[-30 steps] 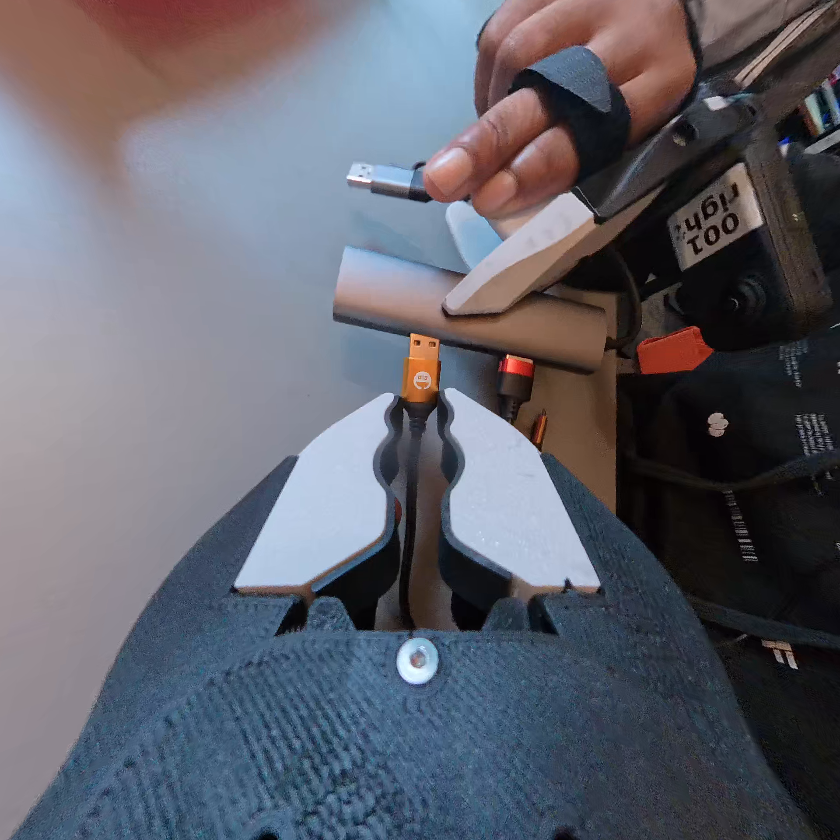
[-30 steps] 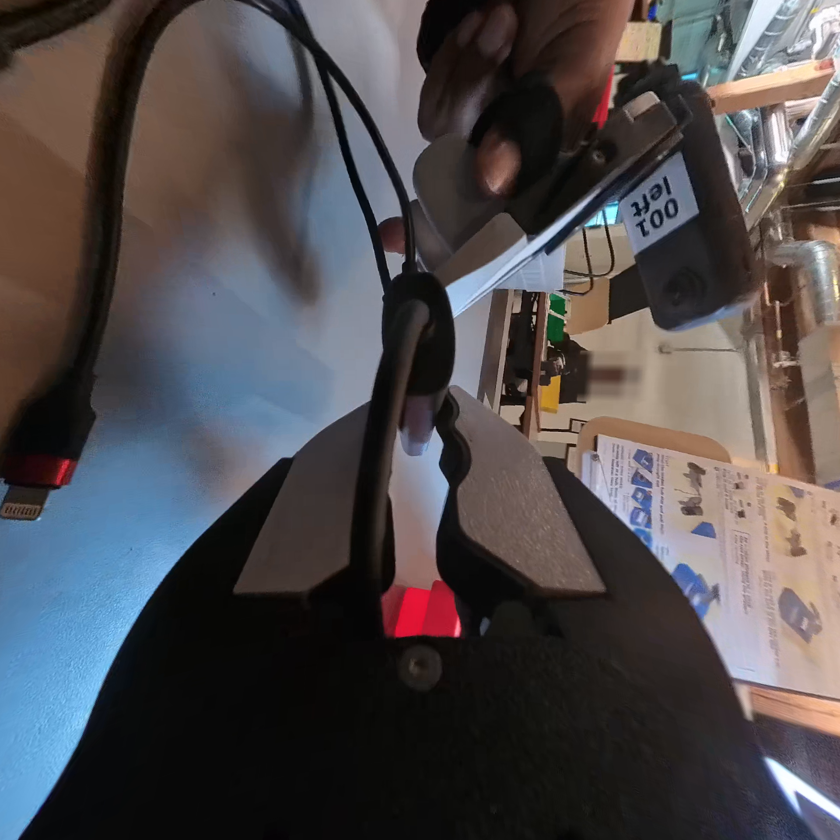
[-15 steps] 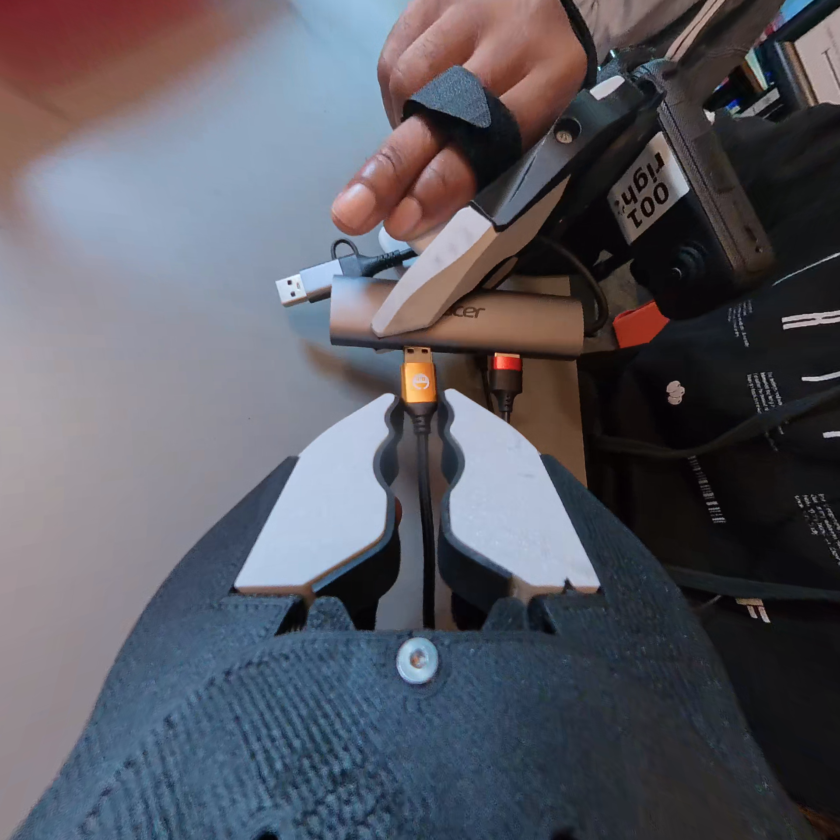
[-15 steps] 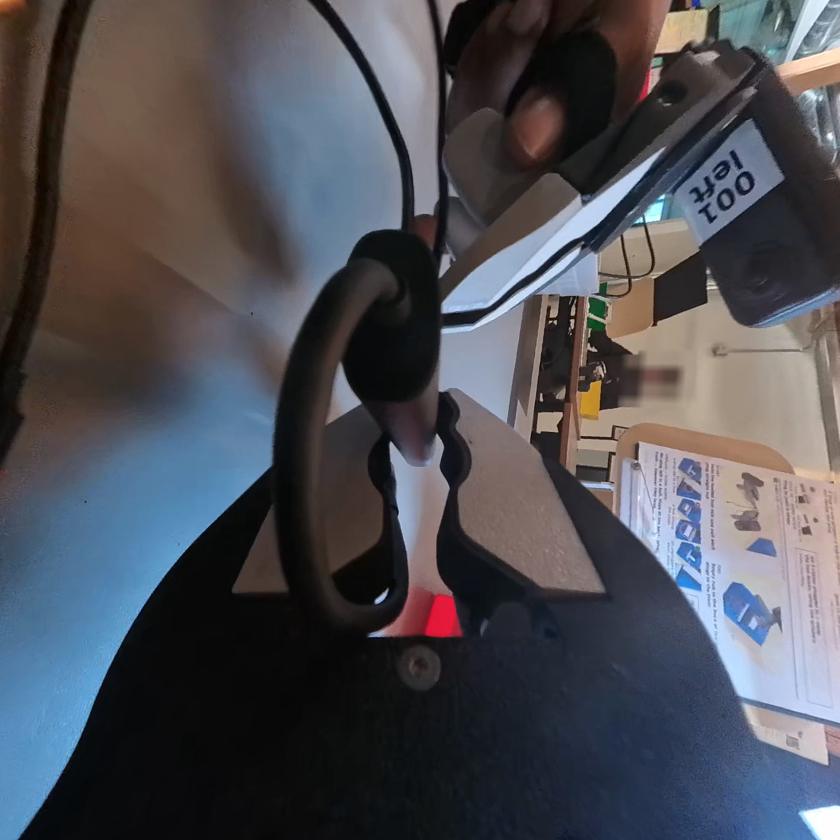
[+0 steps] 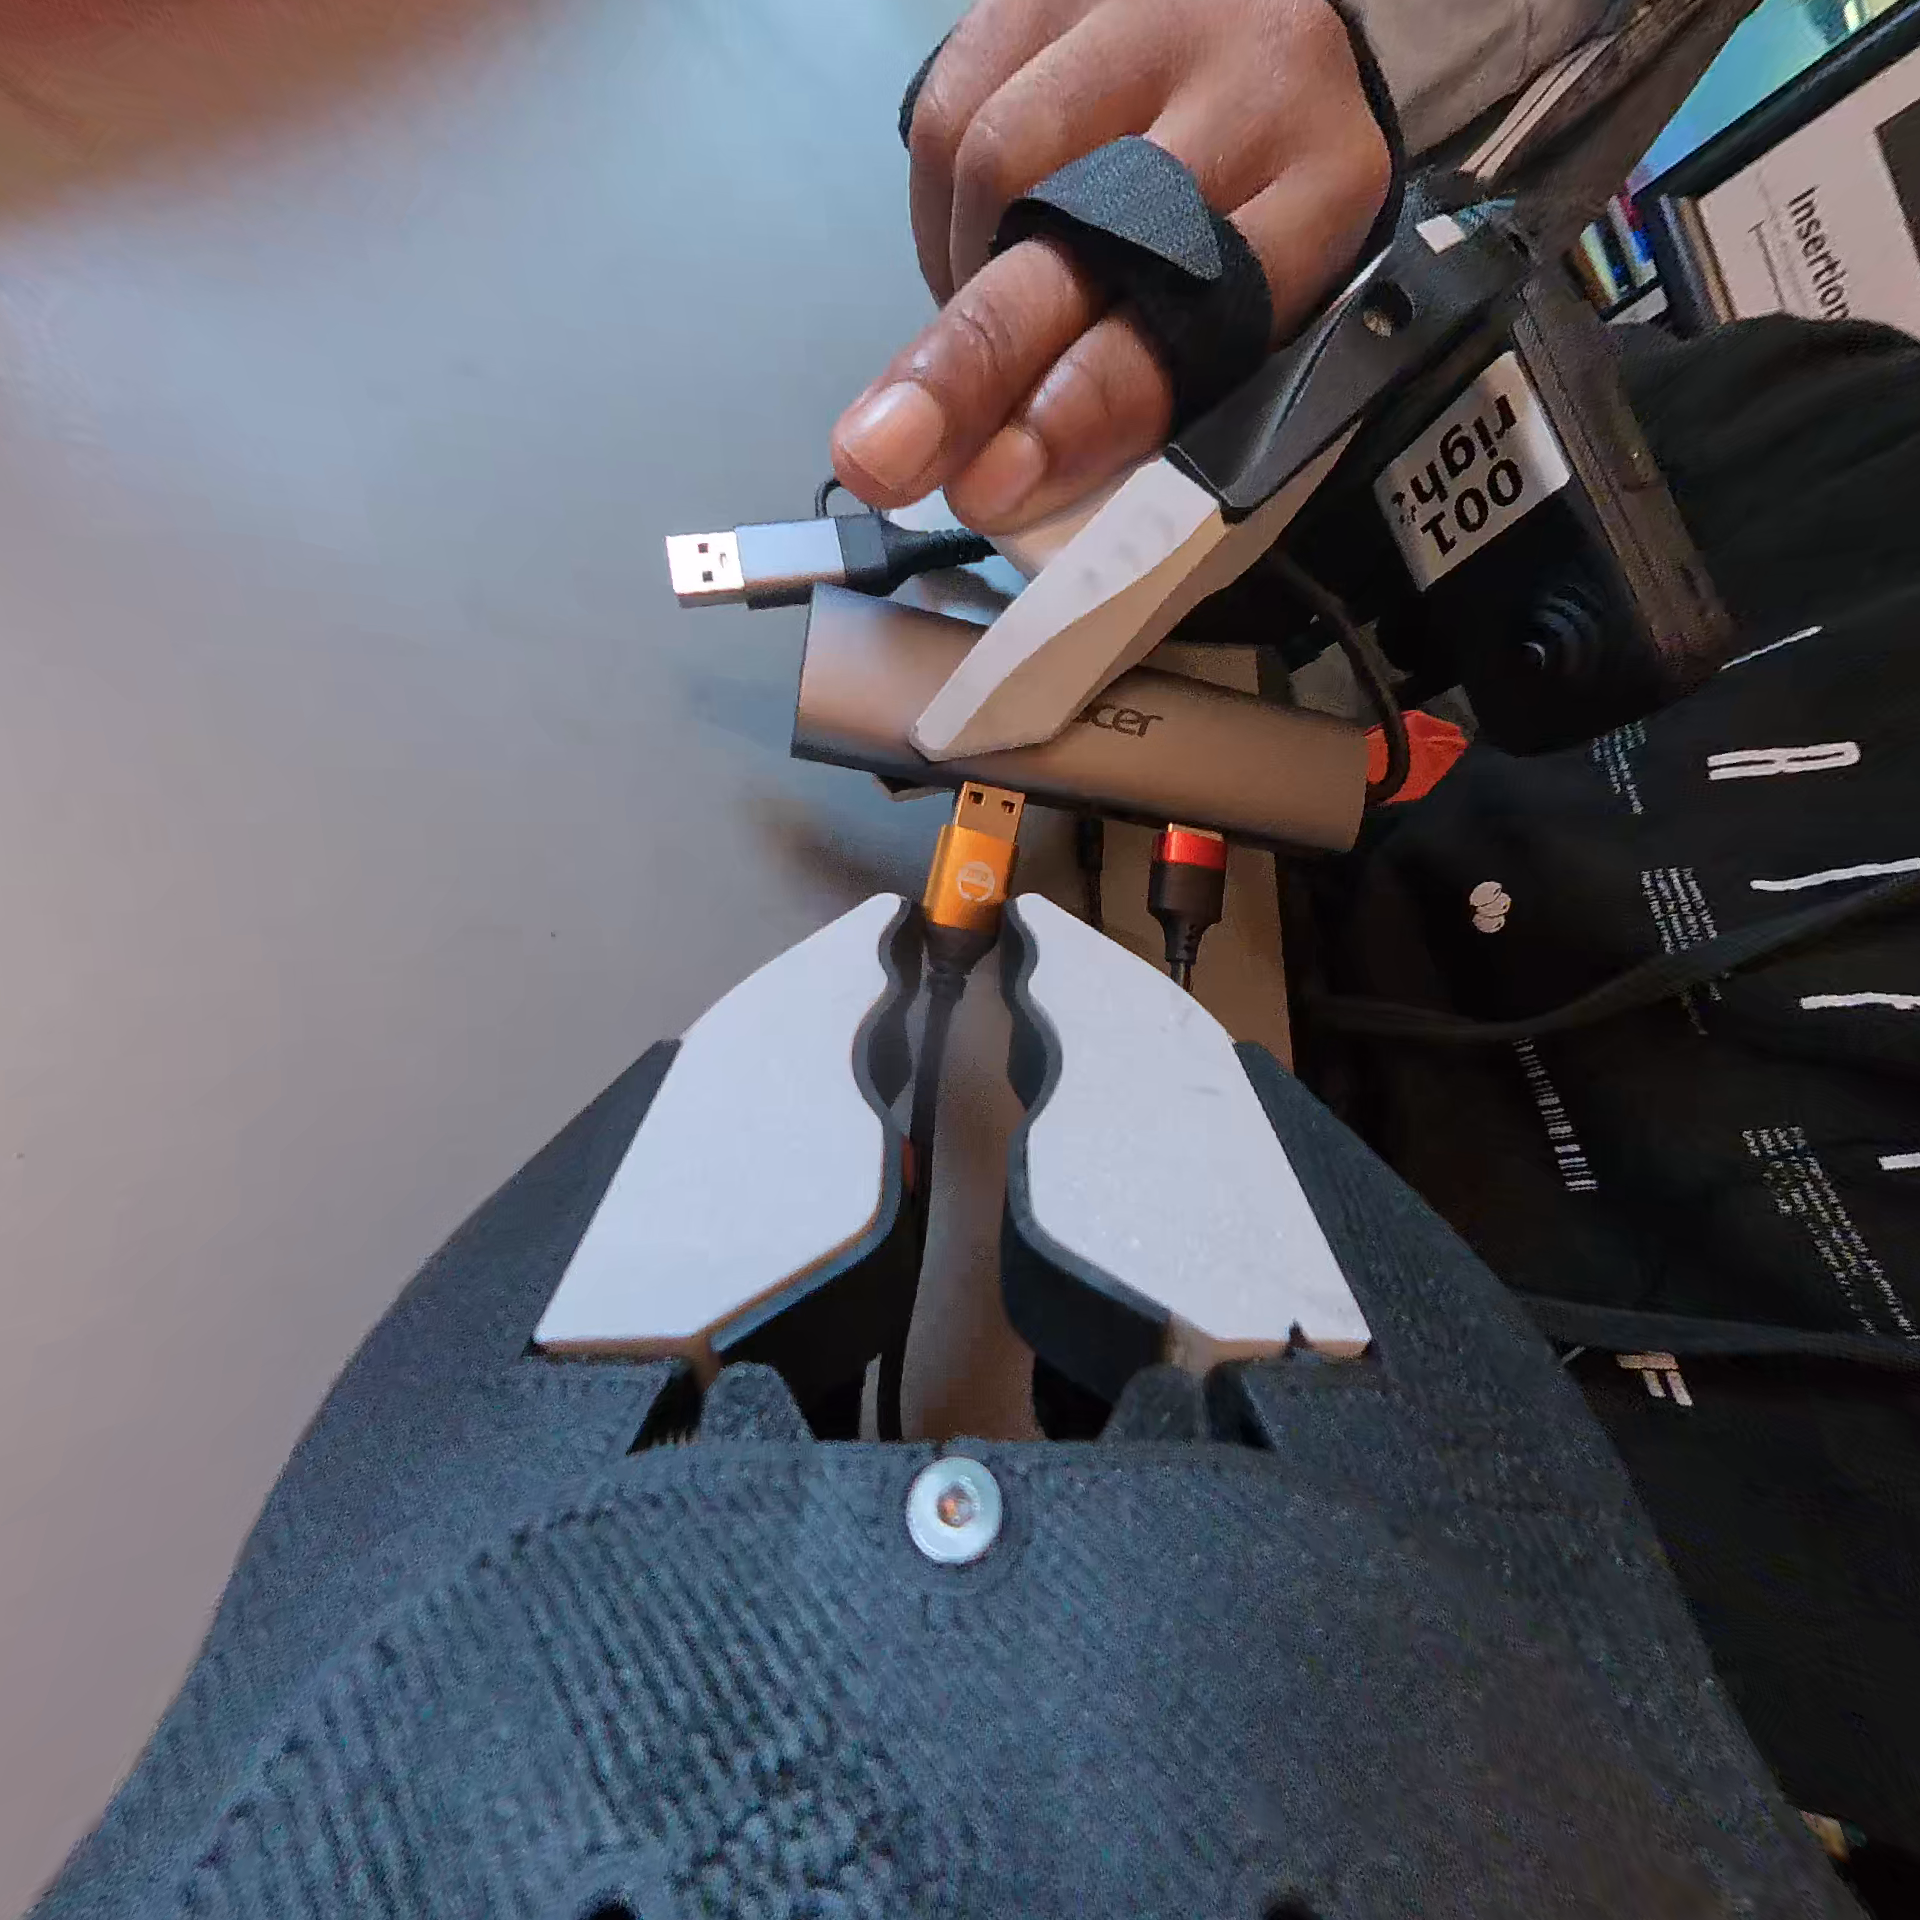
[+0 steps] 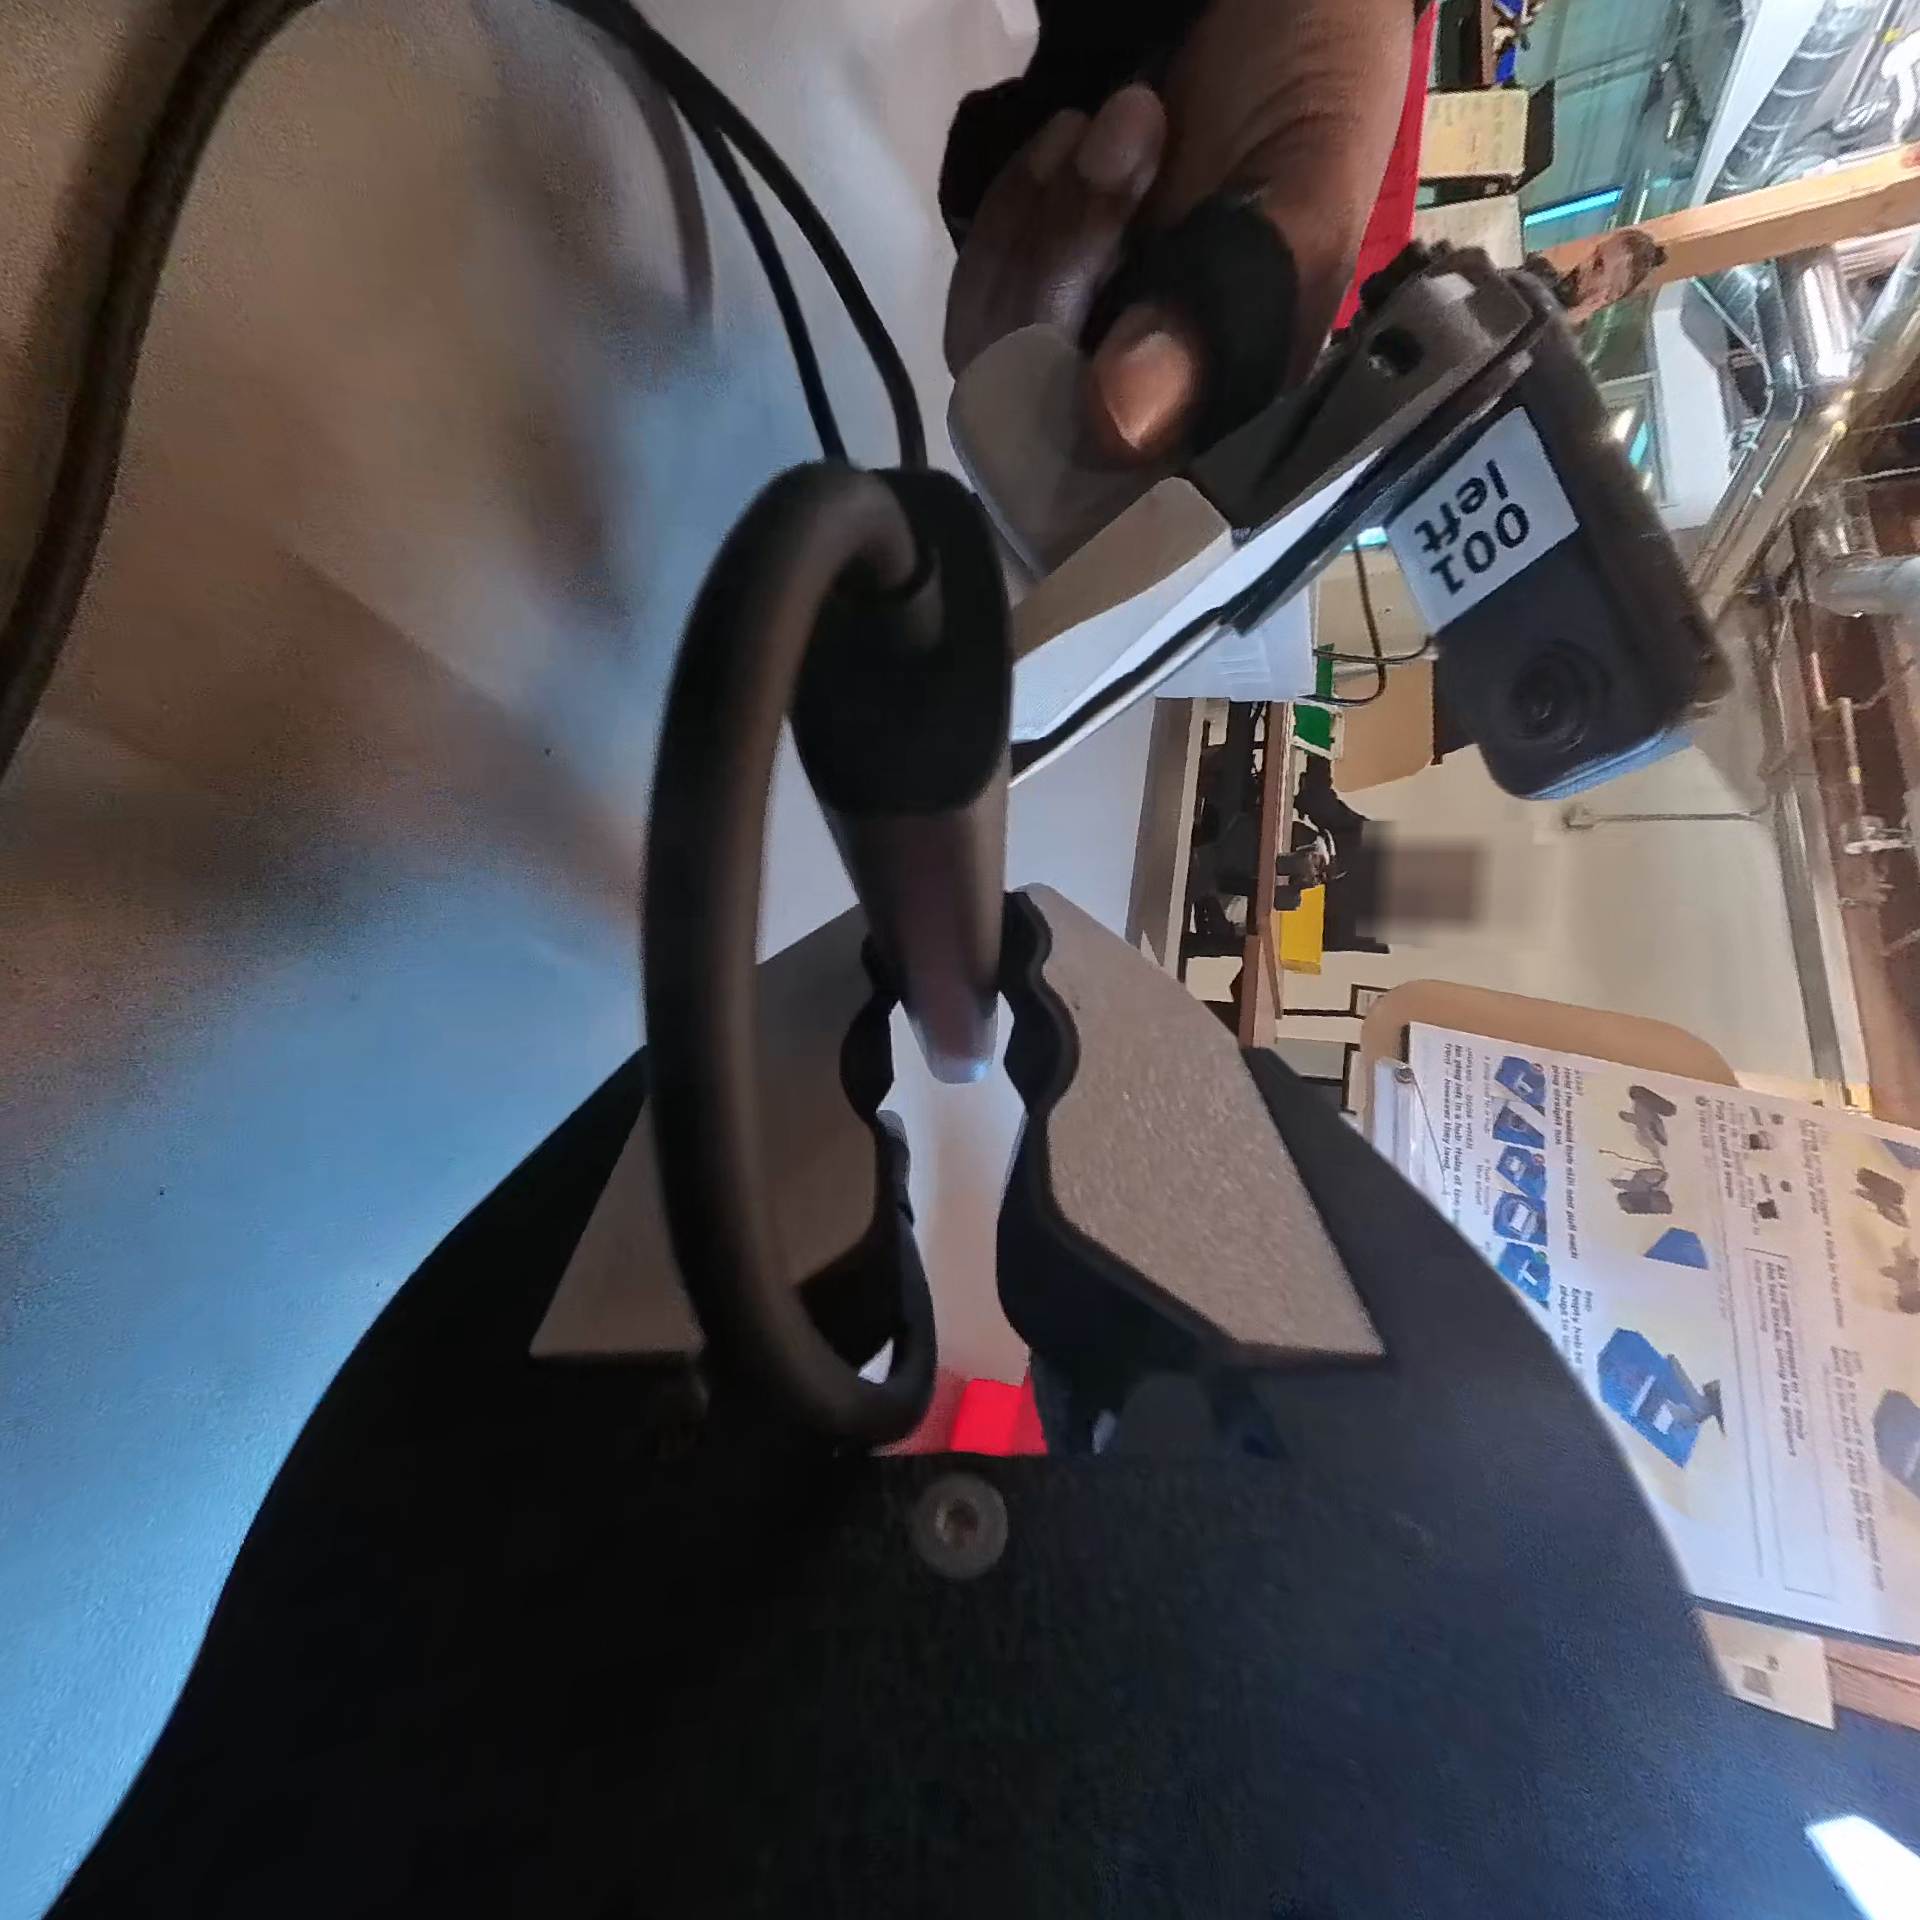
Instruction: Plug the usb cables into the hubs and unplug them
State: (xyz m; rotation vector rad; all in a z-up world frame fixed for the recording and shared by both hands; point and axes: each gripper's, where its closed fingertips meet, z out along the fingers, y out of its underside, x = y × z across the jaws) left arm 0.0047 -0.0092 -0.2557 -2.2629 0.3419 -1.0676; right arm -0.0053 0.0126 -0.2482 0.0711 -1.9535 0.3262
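left wrist view: left tool closed on the orange usb plug, black cable running back between the fingers. the plug's metal tip sits just under the long edge of the grey hub; cannot tell whether it is partly in a port or clear of it. a red-collared plug is seated in the hub just to the right. the right tool clamps the hub from above, a hand strapped into it. a silver usb plug on a short black lead juts out left of the hub, free in the air. grey desk behind, dark printed clothing at right. right wrist view: right tool gripping the hub end-on, its thick black lead looping over the left finger. the left tool meets the hub from the upper right, hand on it. thin black cables rise away. printed sheet lies at right.
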